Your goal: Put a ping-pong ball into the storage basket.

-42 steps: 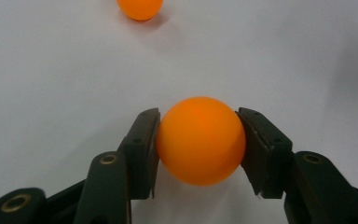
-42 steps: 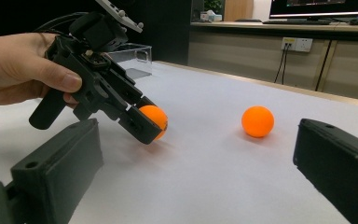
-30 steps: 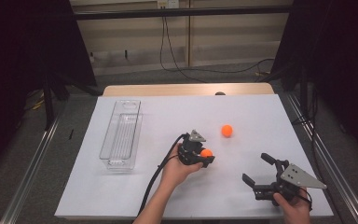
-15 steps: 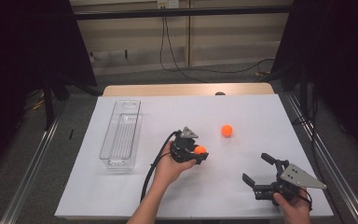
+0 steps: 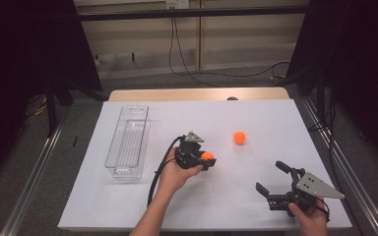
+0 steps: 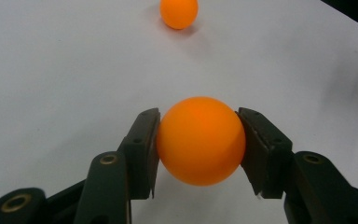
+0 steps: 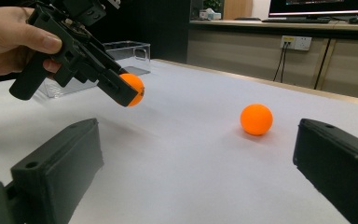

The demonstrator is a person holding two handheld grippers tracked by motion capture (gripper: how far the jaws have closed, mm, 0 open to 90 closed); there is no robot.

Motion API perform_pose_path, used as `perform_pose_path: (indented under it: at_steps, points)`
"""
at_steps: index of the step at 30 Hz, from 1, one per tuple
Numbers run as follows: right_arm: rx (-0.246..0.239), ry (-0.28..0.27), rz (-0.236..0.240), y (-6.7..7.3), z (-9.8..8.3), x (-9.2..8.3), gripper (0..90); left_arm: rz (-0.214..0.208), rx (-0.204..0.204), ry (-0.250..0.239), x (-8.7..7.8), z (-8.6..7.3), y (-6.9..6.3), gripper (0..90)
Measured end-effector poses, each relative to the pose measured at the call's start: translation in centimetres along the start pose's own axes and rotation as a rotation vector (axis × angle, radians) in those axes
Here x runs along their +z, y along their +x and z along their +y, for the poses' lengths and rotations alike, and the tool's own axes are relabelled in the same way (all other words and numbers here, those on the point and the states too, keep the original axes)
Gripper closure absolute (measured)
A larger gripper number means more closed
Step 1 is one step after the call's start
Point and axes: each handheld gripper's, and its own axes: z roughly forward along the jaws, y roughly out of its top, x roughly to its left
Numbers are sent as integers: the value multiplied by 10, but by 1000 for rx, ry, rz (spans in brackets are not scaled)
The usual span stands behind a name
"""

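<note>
Table [image 5: 128,206] first, since it's the biggest thing going: it's wearing a white sheet across the whole top, with a strip of bare wood peeking out at the far edge. Grey carpet is running around it, metal rails are sitting along both sides, dark curtains are hanging left and right, and cables are dangling down the beige wall behind.

Next down in size, a clear plastic bin [image 5: 128,142] is sitting on the left part of the sheet, long side pointing away from the person, looking like the drop-off spot for the balls.

Right gripper [image 5: 271,183] is resting low near the front right corner, jaws standing wide with nothing between them. My guess is it's just parking there, out of the way.

Left gripper [image 5: 207,158] is doing the work, hovering mid-table just right of the bin. Its 2 pads [image 6: 142,154] are pinching an orange ball [image 6: 200,140] from both sides, squarely across the middle so it isn't slipping, and the ball is hanging clear of the sheet.

A 2nd orange ball [image 5: 239,137] is lying loose on the sheet a bit farther back and to the right, probably next in line.
</note>
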Motion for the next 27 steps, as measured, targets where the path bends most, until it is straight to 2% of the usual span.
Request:
perform_pose_path:
  at_steps: [8,13,27]
  points:
    - [2,2,-1,-1,0,0,8,1,-3,-15,-9,0,5,508]
    - [-1,3,4,0,0,1,8,13,-23,-31,-14,0,10,508]
    - [-7,0,6,1,0,0,8,47,-35,-23,-22,-2,18,508]
